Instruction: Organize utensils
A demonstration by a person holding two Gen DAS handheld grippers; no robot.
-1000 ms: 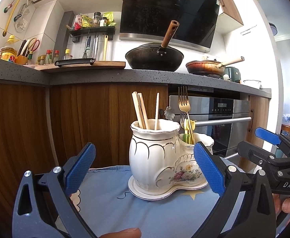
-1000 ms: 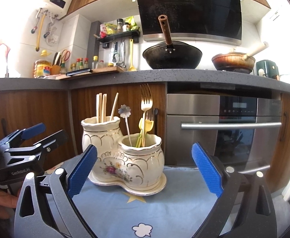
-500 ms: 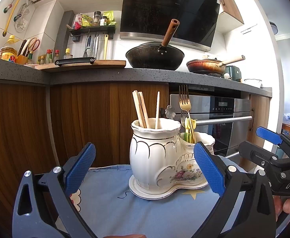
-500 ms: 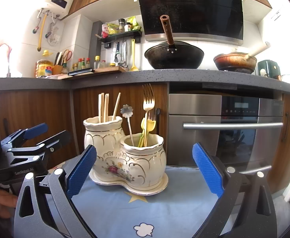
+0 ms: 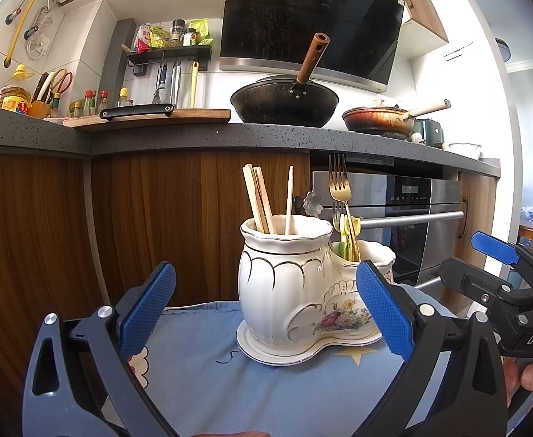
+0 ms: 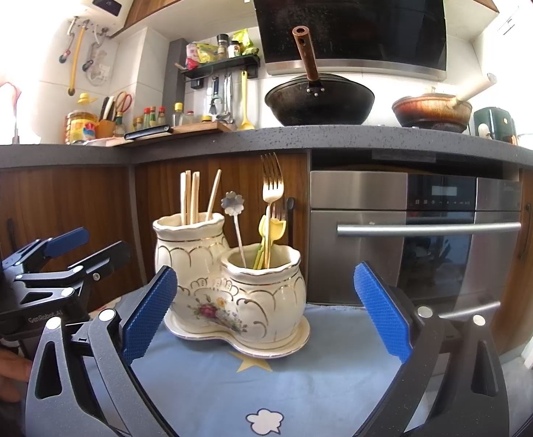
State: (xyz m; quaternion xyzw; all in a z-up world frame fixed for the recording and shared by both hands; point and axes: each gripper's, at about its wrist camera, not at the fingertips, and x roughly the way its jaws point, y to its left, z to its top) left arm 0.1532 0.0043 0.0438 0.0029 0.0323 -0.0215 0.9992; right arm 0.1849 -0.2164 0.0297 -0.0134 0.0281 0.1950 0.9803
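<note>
In the left wrist view, the left gripper [image 5: 266, 307] hangs spread wide and empty before the white floral twin-pot ceramic holder [image 5: 304, 291], which stands on the pale blue cloth [image 5: 230, 378] holding wooden chopsticks [image 5: 263, 200] and a gold fork [image 5: 340, 185]. In the right wrist view, the right gripper [image 6: 264, 304] is likewise spread and empty, the holder [image 6: 230, 284] between its blue pads [image 6: 383, 313] but untouched.

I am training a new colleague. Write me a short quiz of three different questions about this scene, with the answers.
1. True or false: the left gripper is shut on a utensil.
2. Multiple choice: in which compartment of the white double ceramic utensil holder with gold trim does the tall gold metal fork stand? A) the taller one, with the wooden chopsticks; B) the lower one, with the flower-topped silver spoon; C) neither, it lies on the blue tablecloth.
3. Fill in: the holder stands on the ______.

Key: 1 false, both it and the right gripper are open and empty; 2 B; 3 blue tablecloth.
</note>
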